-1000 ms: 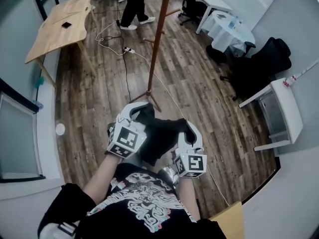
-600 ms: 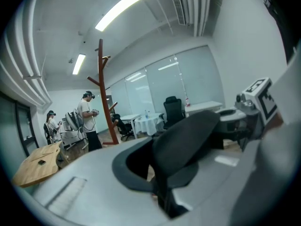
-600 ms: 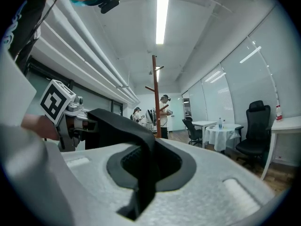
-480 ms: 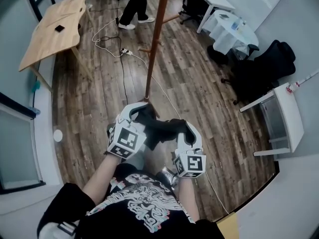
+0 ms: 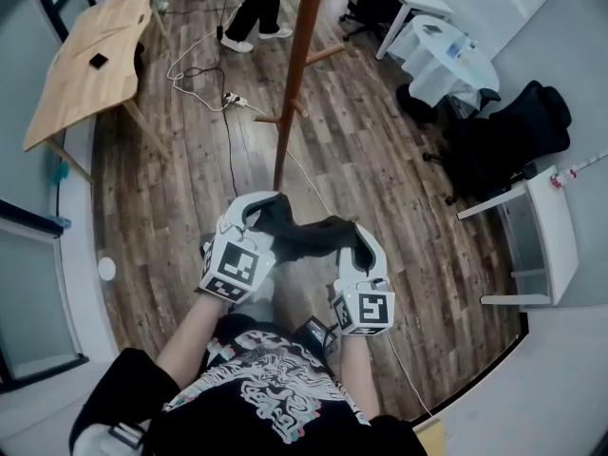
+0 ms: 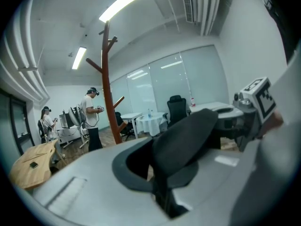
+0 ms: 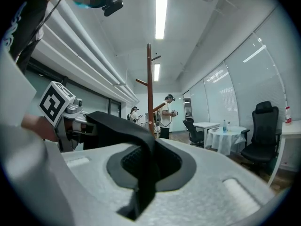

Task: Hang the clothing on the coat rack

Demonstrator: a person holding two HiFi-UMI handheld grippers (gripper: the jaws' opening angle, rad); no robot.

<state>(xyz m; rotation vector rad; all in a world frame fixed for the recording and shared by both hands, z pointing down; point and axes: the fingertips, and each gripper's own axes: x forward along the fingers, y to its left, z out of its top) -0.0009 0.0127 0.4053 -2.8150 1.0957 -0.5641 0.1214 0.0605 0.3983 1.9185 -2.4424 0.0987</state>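
Note:
A black piece of clothing is stretched between my two grippers in front of my chest. My left gripper is shut on its left end, and in the left gripper view the dark cloth is folded between the closed jaws. The right gripper is shut on the other end, where the cloth drapes over the jaws. The brown wooden coat rack stands just ahead, its pole and side pegs bare; the same coat rack rises in the left gripper view and again as the coat rack in the right gripper view.
A wooden table is at the far left, with cables on the floor beside it. A person stands beyond the rack. To the right are a cloth-covered white table, a black office chair and a white side table.
The coat rack has come closer in the head view. The clothing, which hung lower between the grippers, is now drawn up tighter between them. Both grips are unchanged.

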